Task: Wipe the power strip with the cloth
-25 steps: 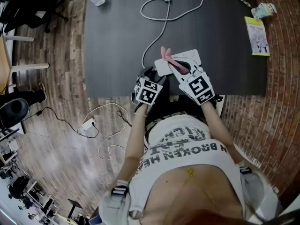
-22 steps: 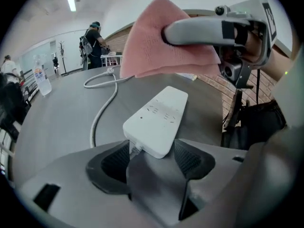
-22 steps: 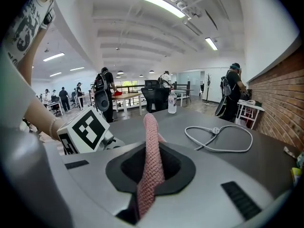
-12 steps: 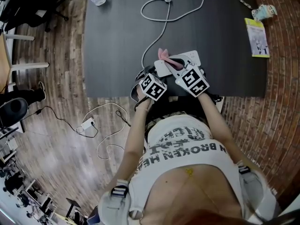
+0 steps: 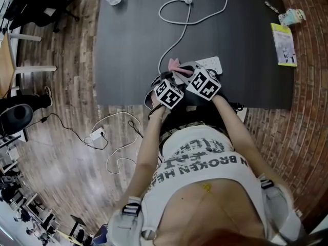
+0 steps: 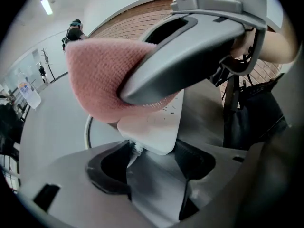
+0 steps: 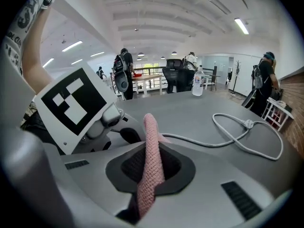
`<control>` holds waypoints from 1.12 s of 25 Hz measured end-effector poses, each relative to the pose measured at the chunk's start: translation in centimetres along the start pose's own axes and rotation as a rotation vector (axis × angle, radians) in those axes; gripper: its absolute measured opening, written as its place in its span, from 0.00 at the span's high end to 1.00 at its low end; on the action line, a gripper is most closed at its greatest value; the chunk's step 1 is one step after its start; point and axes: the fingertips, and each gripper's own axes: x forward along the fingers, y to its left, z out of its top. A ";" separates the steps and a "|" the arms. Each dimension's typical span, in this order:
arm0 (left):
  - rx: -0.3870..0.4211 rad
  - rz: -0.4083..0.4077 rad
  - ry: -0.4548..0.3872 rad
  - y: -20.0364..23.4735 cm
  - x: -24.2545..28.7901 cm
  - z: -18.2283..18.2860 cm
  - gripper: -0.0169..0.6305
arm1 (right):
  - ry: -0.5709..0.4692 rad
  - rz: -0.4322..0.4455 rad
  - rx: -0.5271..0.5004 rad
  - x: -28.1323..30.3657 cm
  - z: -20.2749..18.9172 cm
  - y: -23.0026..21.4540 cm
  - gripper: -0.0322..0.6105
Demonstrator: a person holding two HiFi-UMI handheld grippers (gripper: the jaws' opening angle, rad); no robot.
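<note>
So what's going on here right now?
A person stands at the dark table with a handheld gripper in each hand. The left gripper clamps the near end of the white plastic power strip. The right gripper pinches the pink knitted cloth and holds it against the strip's top face, mid-wipe.

Cloth [image 7: 151, 160]: pink, coarse knit. Power strip [image 6: 154, 132]: smooth white plastic. Table [image 5: 133, 45]: matt dark grey. Floor [image 5: 66, 152]: worn wood planks.
</note>
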 end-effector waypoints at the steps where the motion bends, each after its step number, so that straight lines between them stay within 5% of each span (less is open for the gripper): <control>1: 0.000 0.000 -0.003 0.0 0.0 0.0 0.54 | 0.014 0.010 -0.006 0.3 -0.2 0.2 0.92; 11: -0.003 -0.004 -0.006 0.0 0.1 0.1 0.54 | 0.118 0.030 -0.030 3.1 -2.7 0.8 0.92; 28: -0.005 -0.005 -0.014 0.0 0.1 0.0 0.54 | 0.115 -0.021 -0.061 3.1 -3.0 0.8 0.92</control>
